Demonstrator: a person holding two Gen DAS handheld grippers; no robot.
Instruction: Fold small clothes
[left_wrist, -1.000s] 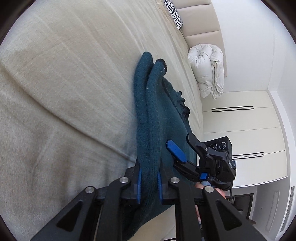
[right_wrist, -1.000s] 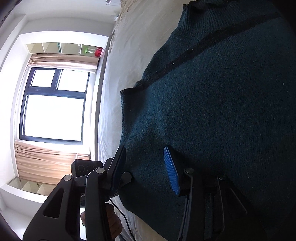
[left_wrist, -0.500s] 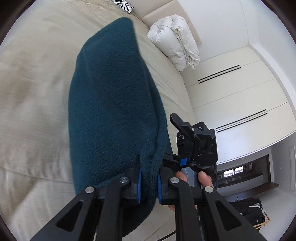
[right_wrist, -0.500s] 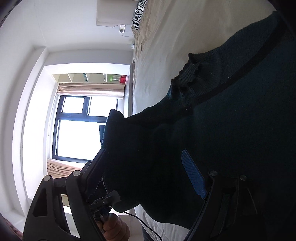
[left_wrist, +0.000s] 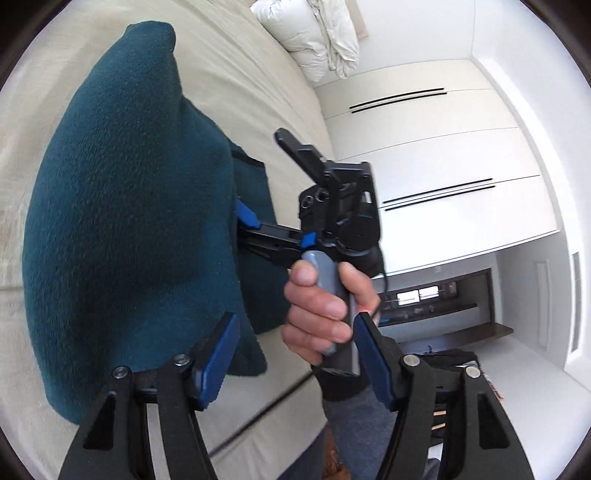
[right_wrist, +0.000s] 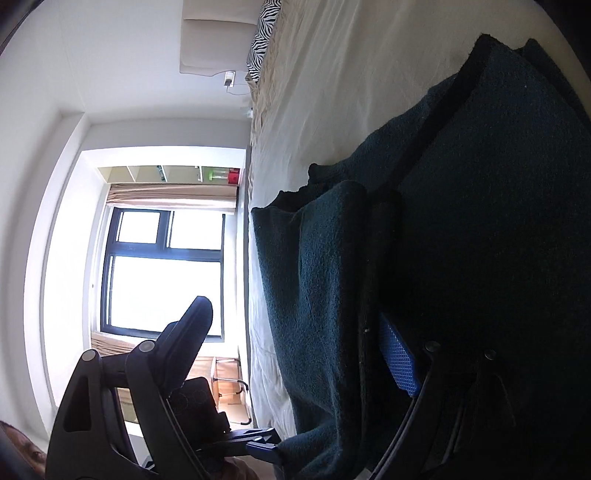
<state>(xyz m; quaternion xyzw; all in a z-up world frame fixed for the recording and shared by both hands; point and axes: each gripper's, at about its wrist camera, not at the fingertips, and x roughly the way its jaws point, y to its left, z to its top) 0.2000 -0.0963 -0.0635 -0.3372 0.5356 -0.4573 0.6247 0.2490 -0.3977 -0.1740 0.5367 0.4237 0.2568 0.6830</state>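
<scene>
A dark teal knit garment (left_wrist: 125, 221) lies folded over on the beige bed (left_wrist: 229, 66). My left gripper (left_wrist: 295, 358) is open and empty, its blue pads just off the garment's near edge. In the left wrist view the right gripper (left_wrist: 258, 221) is held by a hand, with its lower finger against the cloth. In the right wrist view my right gripper (right_wrist: 295, 350) is open wide, and the folded garment (right_wrist: 461, 240) lies between its fingers, unpinched. The left gripper's blue tip (right_wrist: 264, 448) shows at the garment's edge.
A white duvet bundle (left_wrist: 314, 33) lies at the bed's far end by white wardrobe doors (left_wrist: 424, 166). A zebra-print pillow (right_wrist: 264, 33) is at the headboard. A window (right_wrist: 162, 273) with curtains is beyond the bed's side edge.
My left gripper was shut on the garment's edge, carried it over onto the rest, and has now opened and let go. The right gripper stayed open beside the cloth.
</scene>
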